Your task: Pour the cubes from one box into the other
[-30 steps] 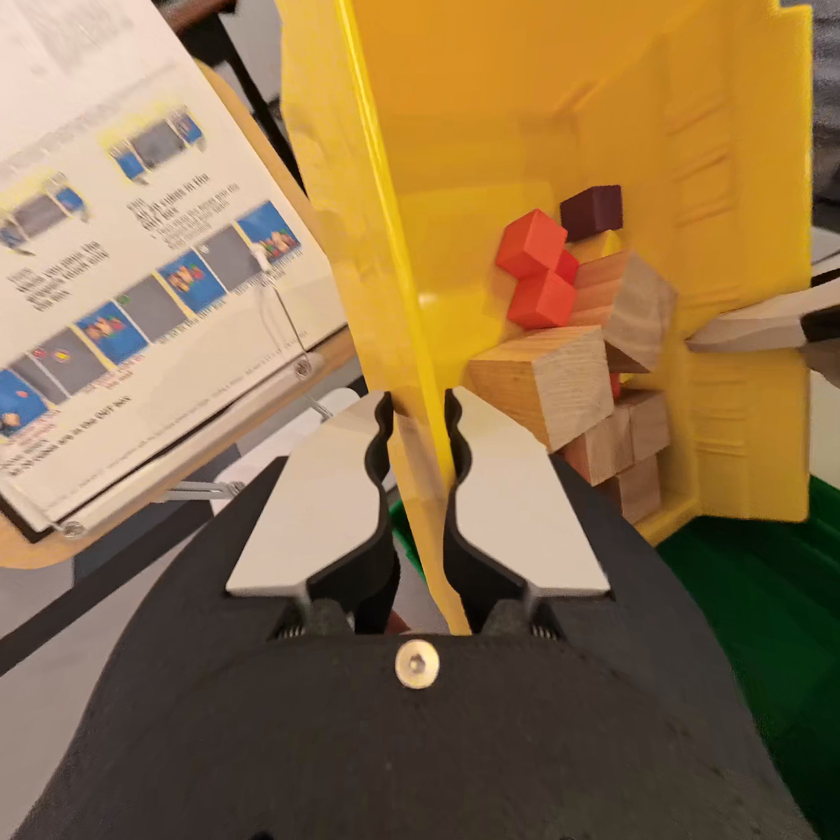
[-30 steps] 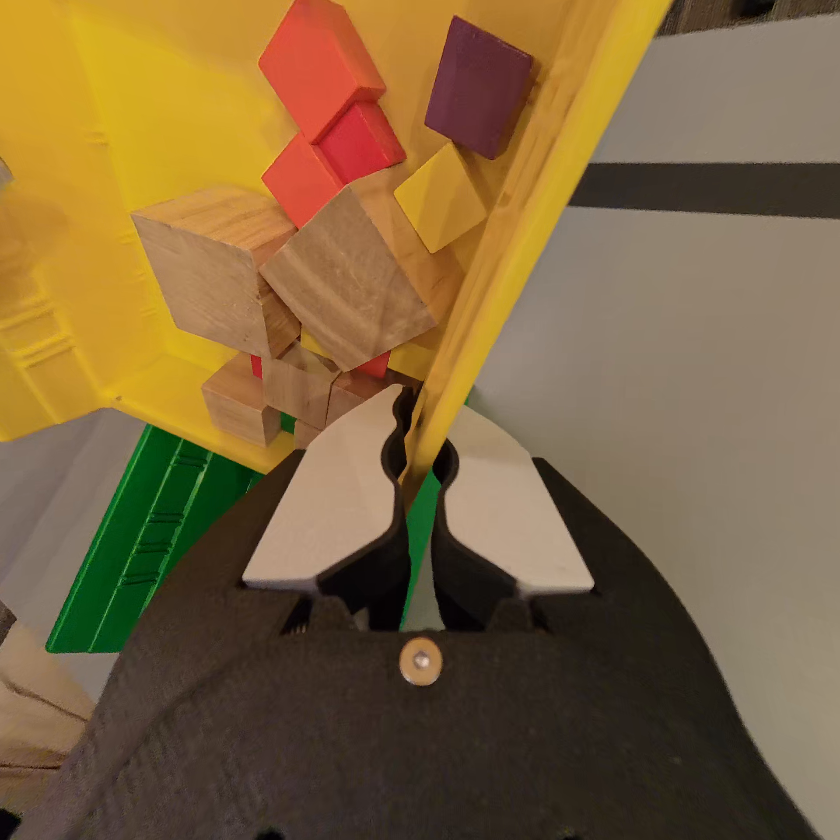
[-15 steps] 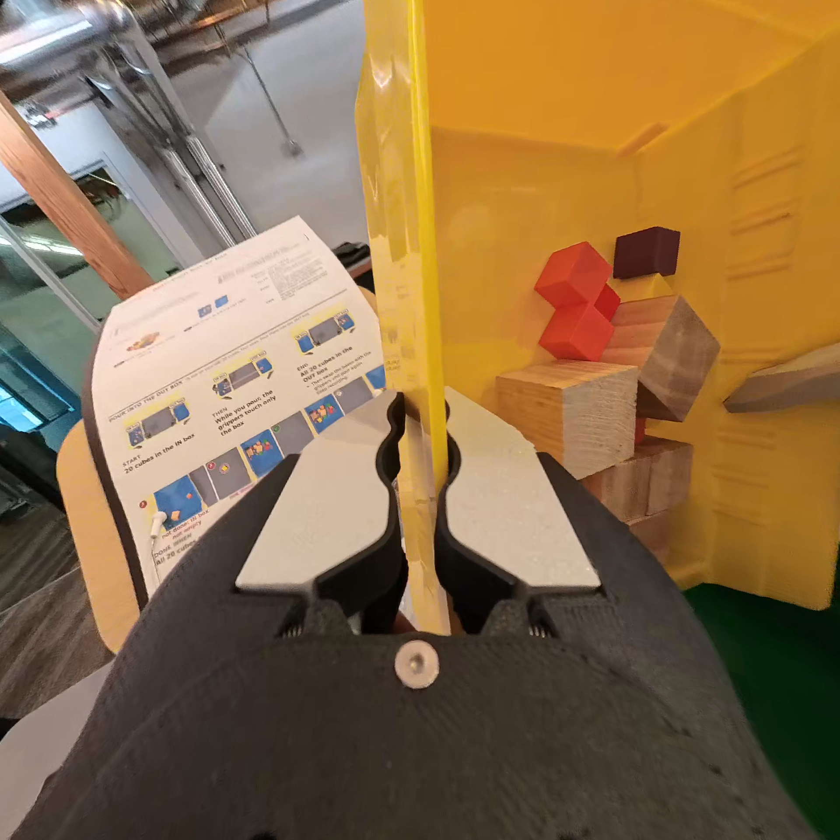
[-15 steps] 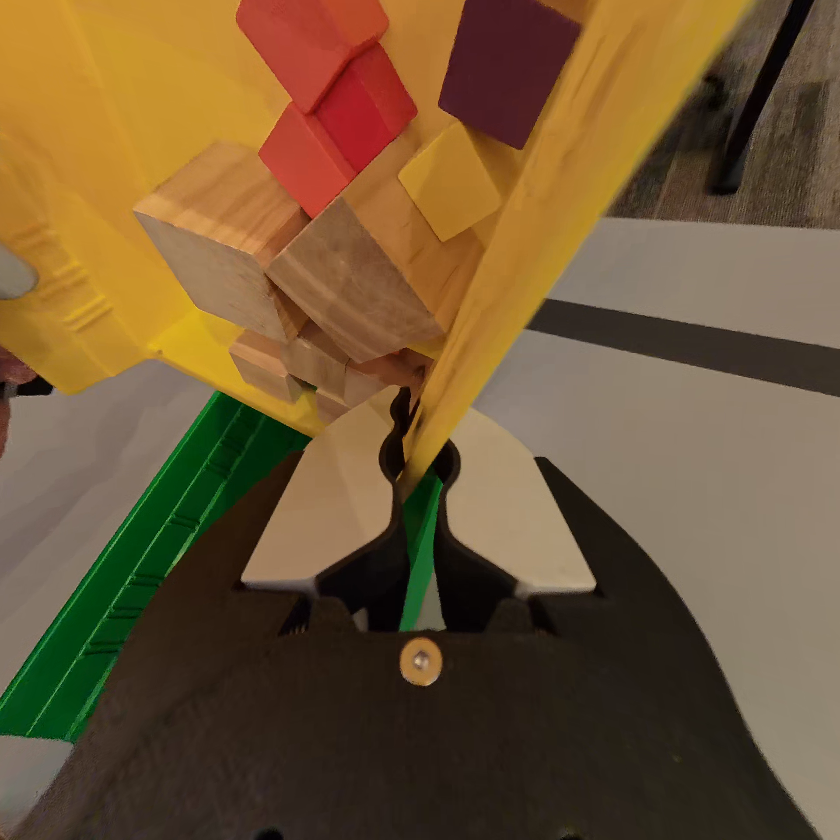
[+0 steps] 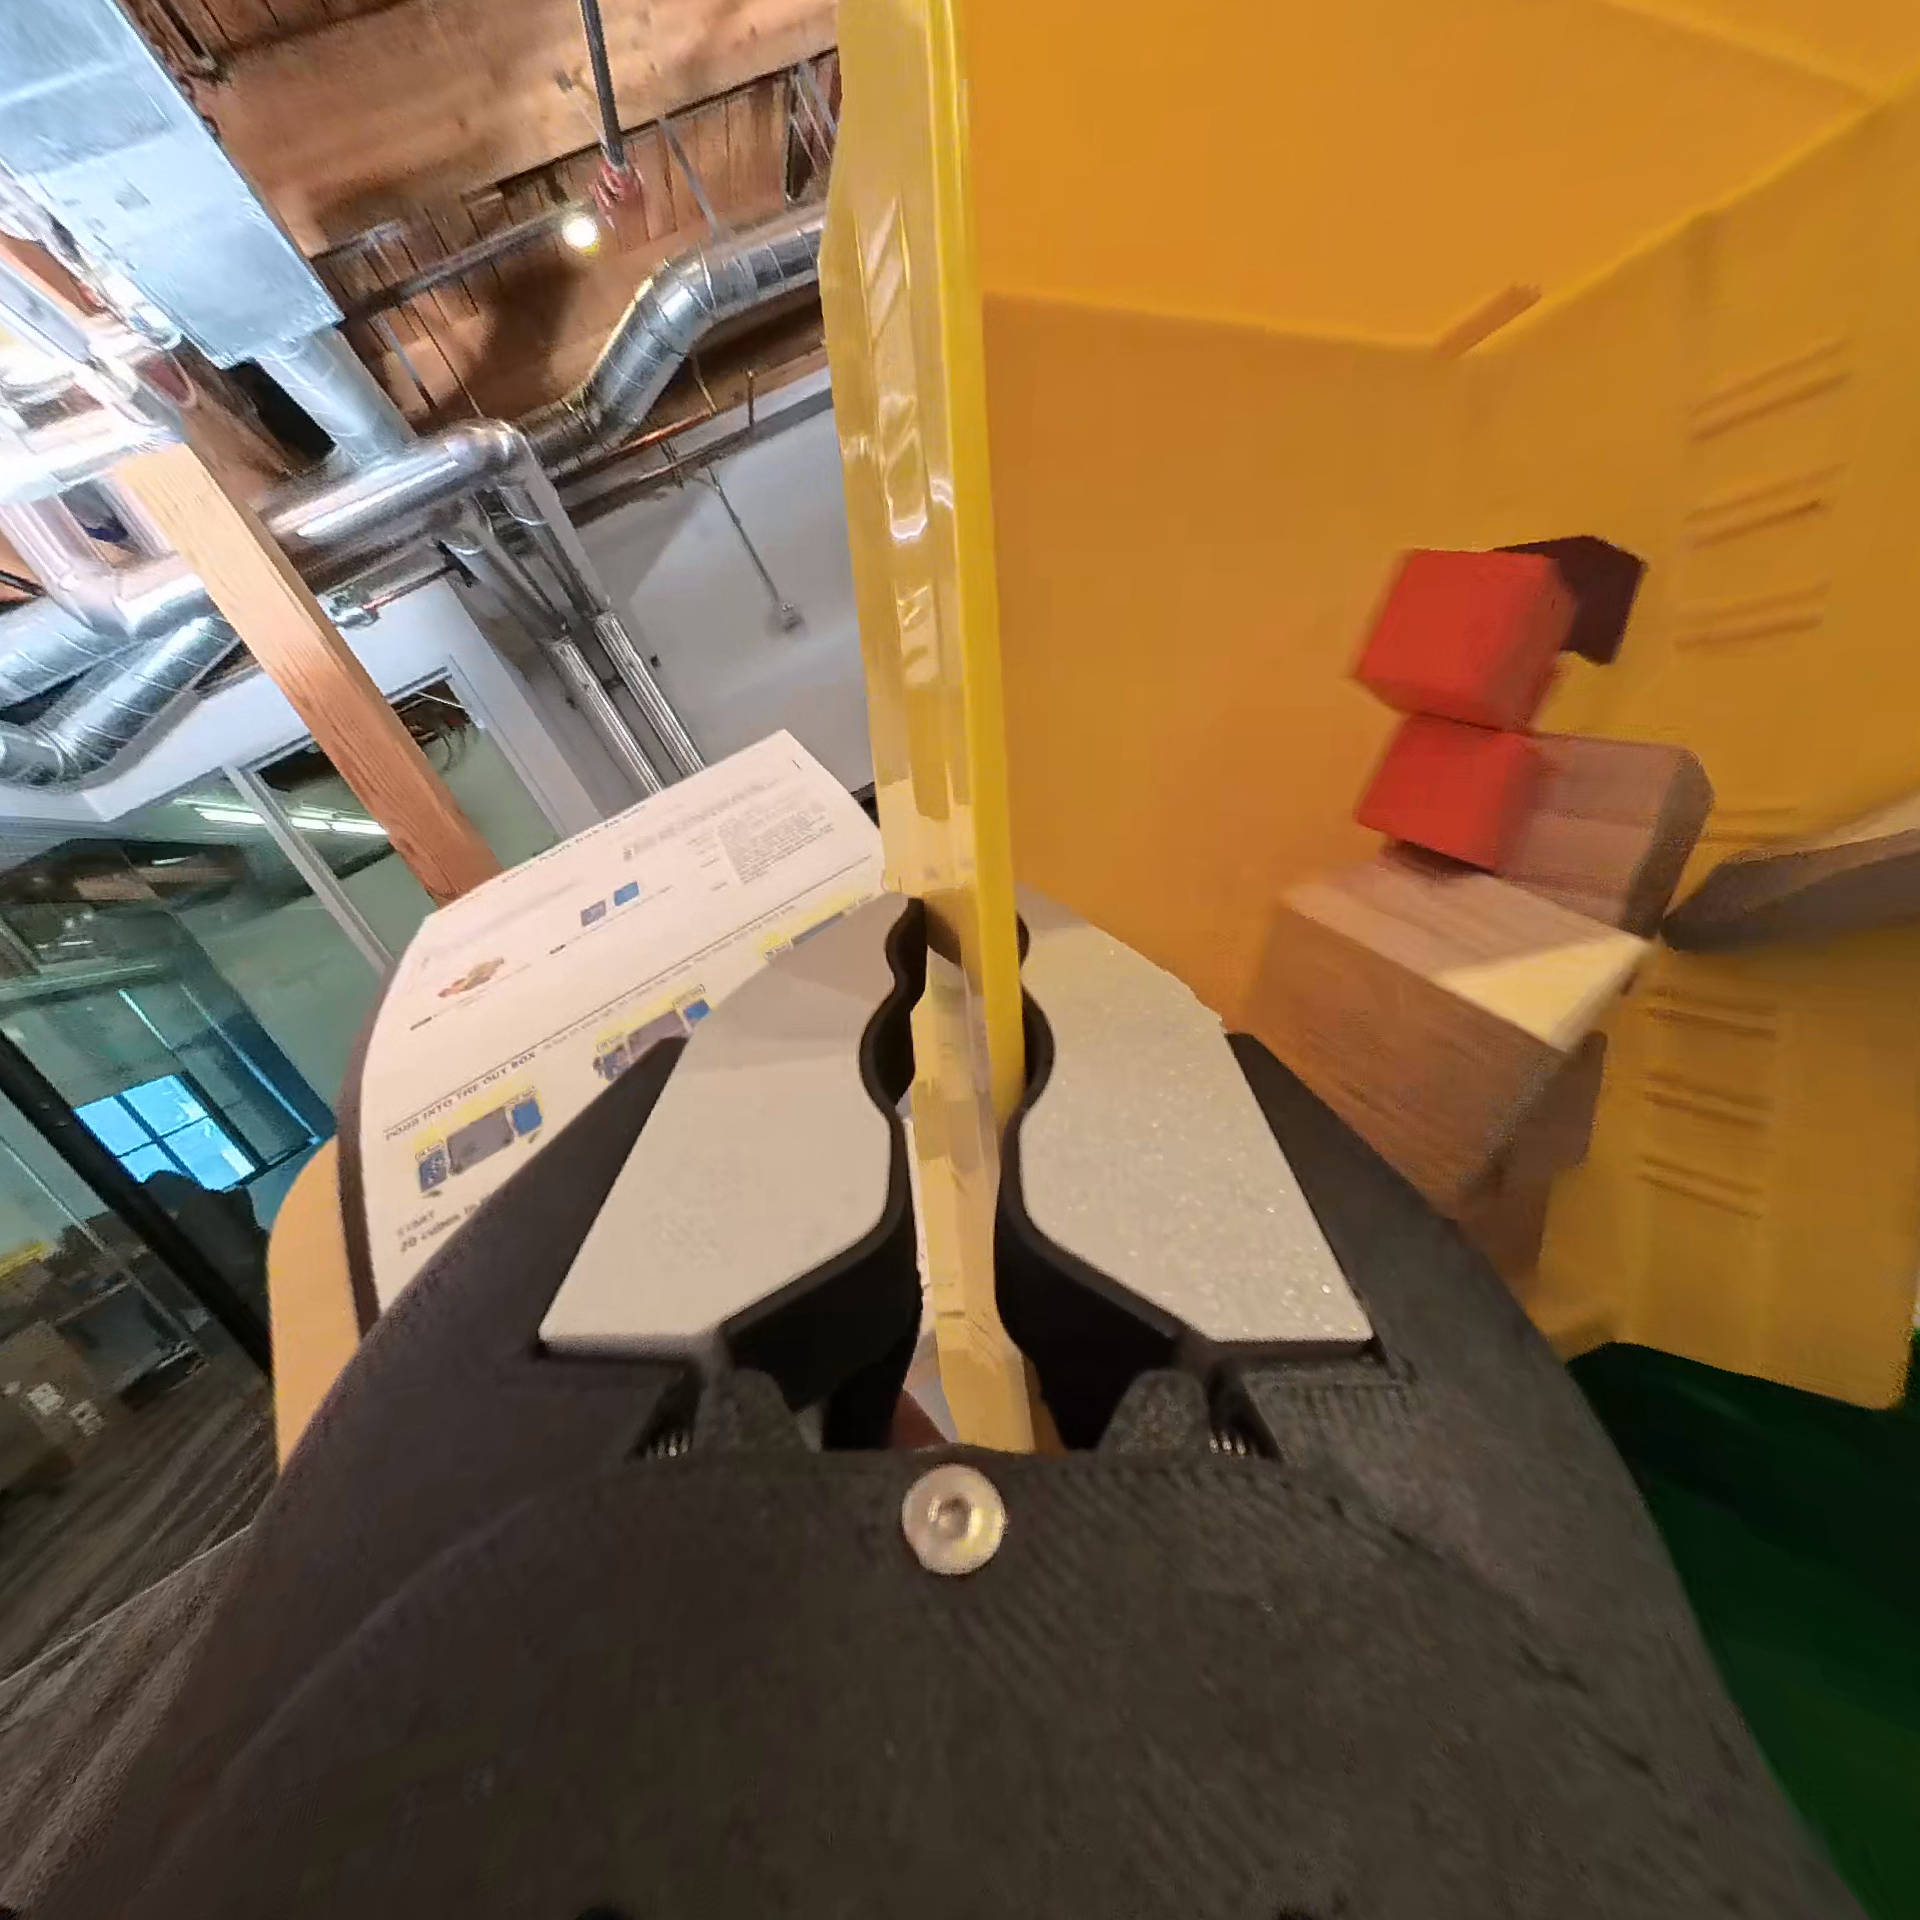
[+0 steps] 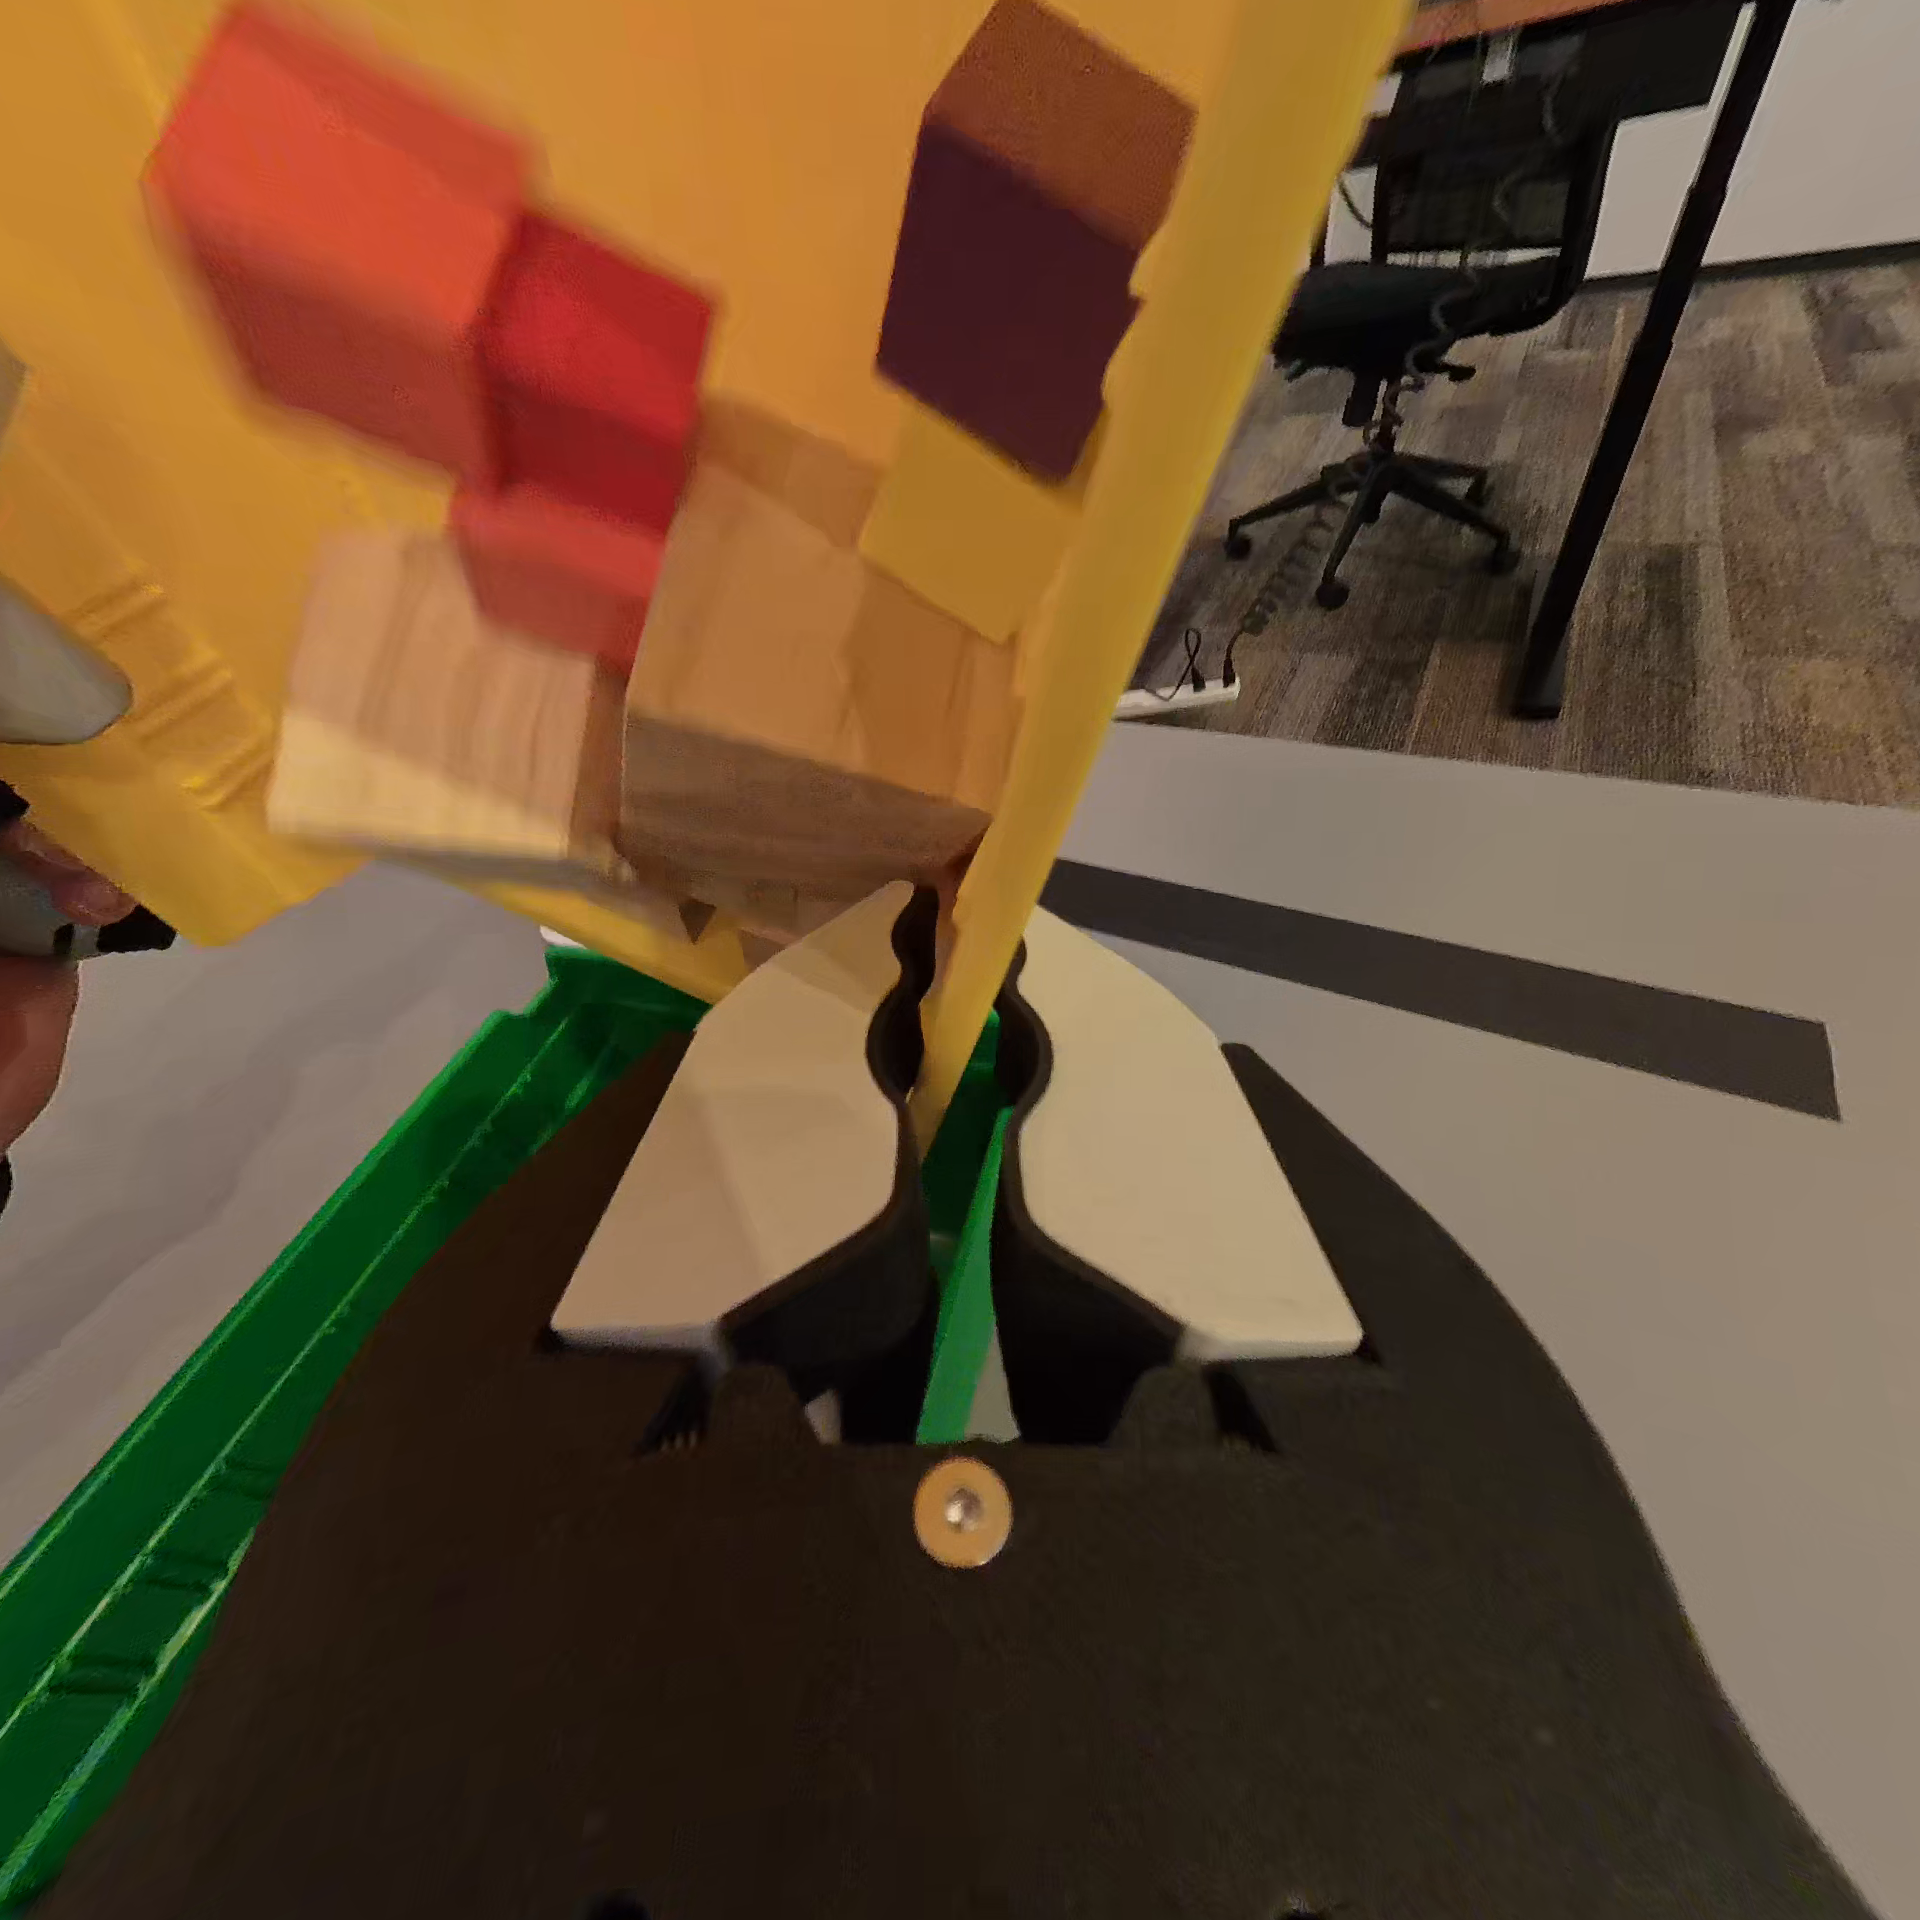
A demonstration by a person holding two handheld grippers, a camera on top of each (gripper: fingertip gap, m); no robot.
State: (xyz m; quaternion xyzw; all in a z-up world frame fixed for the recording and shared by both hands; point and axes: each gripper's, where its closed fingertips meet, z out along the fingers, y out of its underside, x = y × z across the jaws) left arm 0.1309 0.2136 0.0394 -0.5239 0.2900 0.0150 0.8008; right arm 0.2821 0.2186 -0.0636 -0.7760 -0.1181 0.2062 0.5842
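The yellow box (image 5: 1195, 520) is tipped steeply on edge above the green box (image 6: 312, 1299). My left gripper (image 5: 961, 997) is shut on one side wall of the yellow box. My right gripper (image 6: 961, 987) is shut on the opposite wall (image 6: 1143, 468). Several cubes are piled against the box's lower end: red cubes (image 5: 1455, 727) and a dark purple cube (image 6: 1008, 312) on top, a yellow cube (image 6: 966, 530), and plain wooden cubes (image 5: 1423, 1039) below. In the right wrist view the wooden cubes (image 6: 582, 707) sit at the lower rim. The green box also shows in the left wrist view (image 5: 1766, 1558).
A printed instruction sheet on a wooden stand (image 5: 623, 935) is to the left of the boxes. The grey table (image 6: 1507, 1091) carries a black tape strip (image 6: 1455, 987). A black office chair (image 6: 1423, 312) and table leg stand beyond the table edge. A person's hand (image 6: 42, 935) shows at left.
Both grippers have tilted the yellow box up further, so the views now look higher. The cubes have slid closer to the box's lower rim over the green box.
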